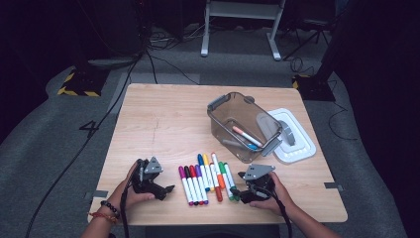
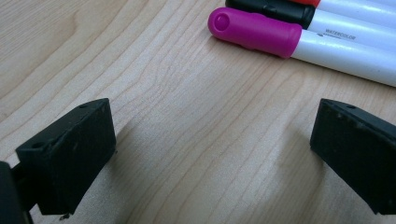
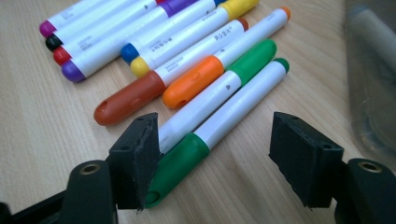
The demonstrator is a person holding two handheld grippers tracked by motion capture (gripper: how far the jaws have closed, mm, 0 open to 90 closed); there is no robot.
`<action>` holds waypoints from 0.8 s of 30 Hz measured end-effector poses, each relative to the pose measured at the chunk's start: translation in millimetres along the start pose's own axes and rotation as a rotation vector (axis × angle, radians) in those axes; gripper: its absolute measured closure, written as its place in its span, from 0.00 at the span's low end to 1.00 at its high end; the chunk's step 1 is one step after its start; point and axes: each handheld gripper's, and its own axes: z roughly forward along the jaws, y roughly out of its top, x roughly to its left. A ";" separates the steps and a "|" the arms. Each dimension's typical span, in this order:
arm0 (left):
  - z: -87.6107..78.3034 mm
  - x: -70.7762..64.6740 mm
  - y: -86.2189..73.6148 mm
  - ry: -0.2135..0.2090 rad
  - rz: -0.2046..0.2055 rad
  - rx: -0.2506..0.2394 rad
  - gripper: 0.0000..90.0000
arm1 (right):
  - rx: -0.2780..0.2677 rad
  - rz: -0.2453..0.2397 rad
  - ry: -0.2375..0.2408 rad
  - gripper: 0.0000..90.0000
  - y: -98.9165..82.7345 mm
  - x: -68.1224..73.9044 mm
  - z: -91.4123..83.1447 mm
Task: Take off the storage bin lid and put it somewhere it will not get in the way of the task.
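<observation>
Surface [image 1: 163, 119] carries a marker row; right claw [image 3: 212, 154] stands apart, straddling the green marker [image 3: 224, 126] at the row's right end; left claw [image 2: 210, 154] apart, empty. Marker judged light, stiff, smooth; grip mid-barrel, squarely.

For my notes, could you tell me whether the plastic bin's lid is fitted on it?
No, the white lid lies on the table beside the open plastic bin.

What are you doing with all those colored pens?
A person is sorting markers with two hand-held grippers. The right gripper is open around the green marker at the end of the row, apparently ready to grab it. The left gripper waits open over bare table. A few markers already lie in the clear bin, its lid beside it.
</observation>
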 end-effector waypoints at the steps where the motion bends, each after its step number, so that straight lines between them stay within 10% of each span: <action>1: 0.0 0.1 0.0 -0.001 0.001 0.000 0.00 | 0.006 0.001 -0.003 0.37 -0.5 -0.3 1.2; 10: 0.1 0.0 0.0 0.000 0.001 -0.001 0.00 | 0.033 0.020 -0.063 0.40 -13.0 -12.8 3.4; 19: -0.1 -0.4 -0.2 0.005 -0.003 -0.001 0.01 | 0.037 0.142 -0.078 0.73 -41.0 -36.3 -17.2; 24: -0.1 -0.7 -0.3 0.006 -0.006 -0.001 0.01 | 0.045 0.113 -0.093 0.82 -38.6 -38.8 -16.4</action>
